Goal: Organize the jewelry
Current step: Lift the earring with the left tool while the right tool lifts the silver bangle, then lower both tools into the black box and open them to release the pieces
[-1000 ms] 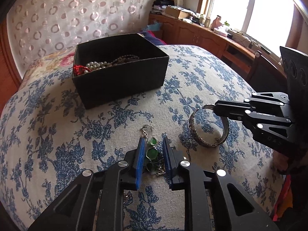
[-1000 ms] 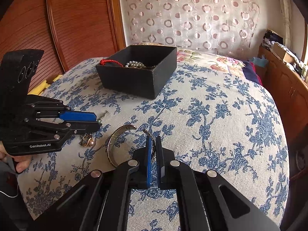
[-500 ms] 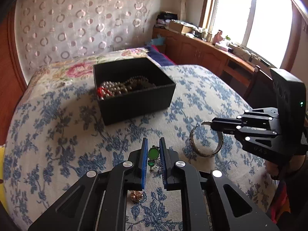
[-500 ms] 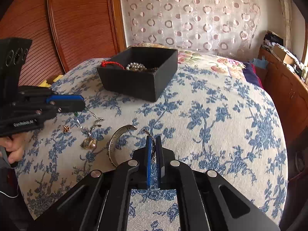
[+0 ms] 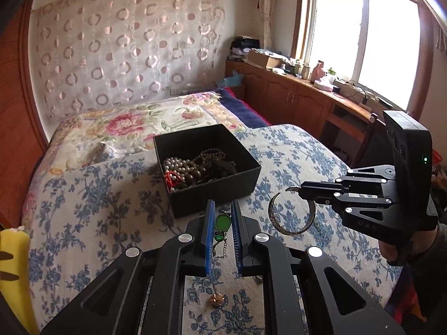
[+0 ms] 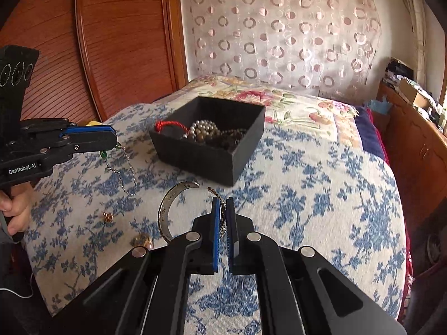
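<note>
My left gripper is shut on a green-stone necklace and holds it above the bed; its silver chain hangs below the gripper in the right wrist view. My right gripper is shut on a silver open bangle, lifted off the floral bedspread; the bangle also shows in the left wrist view. A black box with pearl and bead strands stands ahead of both grippers, also in the right wrist view.
Two small gold pieces lie on the blue floral bedspread near the front; one shows under my left gripper. A wooden headboard is on the left, a wooden cabinet under the window on the right.
My left gripper closed on the green necklace and lifted it off the bedspread toward the box. My right gripper raised the bangle.
</note>
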Motion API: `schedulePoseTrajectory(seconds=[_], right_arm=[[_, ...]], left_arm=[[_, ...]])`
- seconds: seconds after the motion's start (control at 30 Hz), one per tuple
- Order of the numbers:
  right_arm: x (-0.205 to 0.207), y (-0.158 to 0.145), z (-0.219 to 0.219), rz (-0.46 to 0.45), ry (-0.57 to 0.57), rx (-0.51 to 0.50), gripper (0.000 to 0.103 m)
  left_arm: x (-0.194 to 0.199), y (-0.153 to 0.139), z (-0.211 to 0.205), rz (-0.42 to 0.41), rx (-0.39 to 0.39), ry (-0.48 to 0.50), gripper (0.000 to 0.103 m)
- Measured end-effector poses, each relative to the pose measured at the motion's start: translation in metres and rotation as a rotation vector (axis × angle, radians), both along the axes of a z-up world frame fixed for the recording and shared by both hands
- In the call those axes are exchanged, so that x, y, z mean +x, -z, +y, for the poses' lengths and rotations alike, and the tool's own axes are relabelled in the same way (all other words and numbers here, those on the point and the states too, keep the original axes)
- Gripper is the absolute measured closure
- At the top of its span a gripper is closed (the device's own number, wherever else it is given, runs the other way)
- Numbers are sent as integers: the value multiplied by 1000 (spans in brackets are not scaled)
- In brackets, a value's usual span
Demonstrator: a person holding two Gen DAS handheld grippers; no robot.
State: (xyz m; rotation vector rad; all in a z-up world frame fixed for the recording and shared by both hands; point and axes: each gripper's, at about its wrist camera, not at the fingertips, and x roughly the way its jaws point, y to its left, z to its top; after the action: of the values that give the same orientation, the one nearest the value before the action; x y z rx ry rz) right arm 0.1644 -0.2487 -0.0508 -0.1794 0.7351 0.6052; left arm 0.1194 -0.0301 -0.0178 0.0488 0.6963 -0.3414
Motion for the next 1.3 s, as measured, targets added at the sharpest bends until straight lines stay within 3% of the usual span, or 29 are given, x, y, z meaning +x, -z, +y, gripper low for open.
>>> schedulePoseTrajectory(seconds=[0.6,0.9,1.3], right_arm=[[58,-38,27,-63,46,13,98],[94,-30,43,-29,93,-2,97],[96,-14,56,-9,62,-21,96]], left_arm=[[10,-19,11,-39,23,-33,92],[22,-28,17,-48,31,-48,92],[46,-44,16,-65,44,-60,92]])
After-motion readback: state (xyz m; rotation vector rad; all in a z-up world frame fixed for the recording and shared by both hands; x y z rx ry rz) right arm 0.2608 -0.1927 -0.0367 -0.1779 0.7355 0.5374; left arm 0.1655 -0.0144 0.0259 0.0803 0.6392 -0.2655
